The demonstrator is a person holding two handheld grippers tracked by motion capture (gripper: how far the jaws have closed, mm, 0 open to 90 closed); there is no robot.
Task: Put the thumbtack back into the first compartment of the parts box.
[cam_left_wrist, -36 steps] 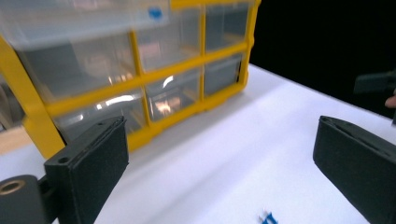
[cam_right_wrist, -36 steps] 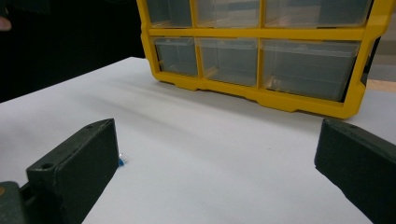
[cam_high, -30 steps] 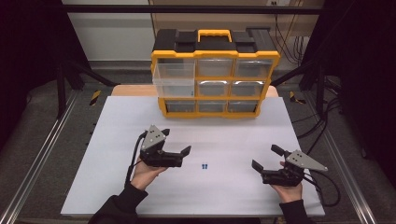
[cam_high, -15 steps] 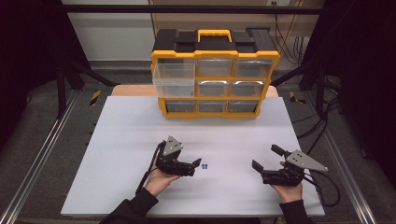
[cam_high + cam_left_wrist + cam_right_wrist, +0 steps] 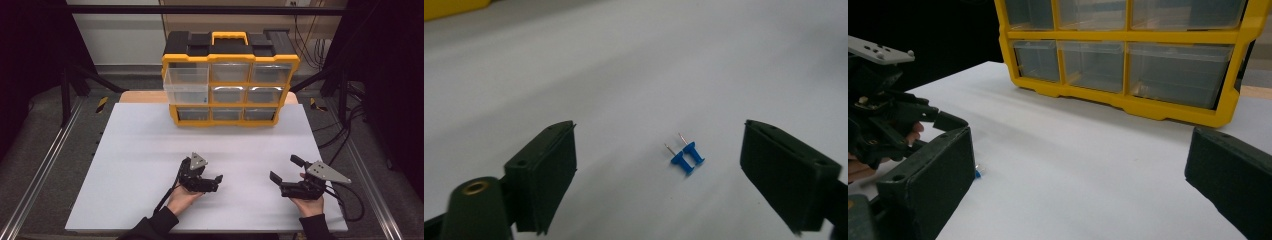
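Two small blue push pins (image 5: pixel 687 157) lie side by side on the white table (image 5: pixel 140 150), points up and away. My left gripper (image 5: pixel 216 183) hangs low over them at front centre. In the left gripper view the left gripper (image 5: pixel 658 145) straddles the pins; its jaws have just been closing but stand well apart, touching neither pin. My right gripper (image 5: pixel 285 168) rests open near the front right with nothing between its jaws. The right gripper view, from that open right gripper (image 5: pixel 1078 145), has a blue pin (image 5: pixel 978 173) peeking past its left jaw and the left gripper's body beyond it.
A yellow and black organizer box (image 5: pixel 230 85) with clear drawers stands at the table's far edge; its left middle drawer (image 5: pixel 186 92) is pulled out. The box (image 5: pixel 1128 35) is close ahead in the right gripper view. Cables trail off the right front corner.
My left gripper has moved right and down, from left of the pins to directly over them, covering them in the high view. The right gripper has stayed put.
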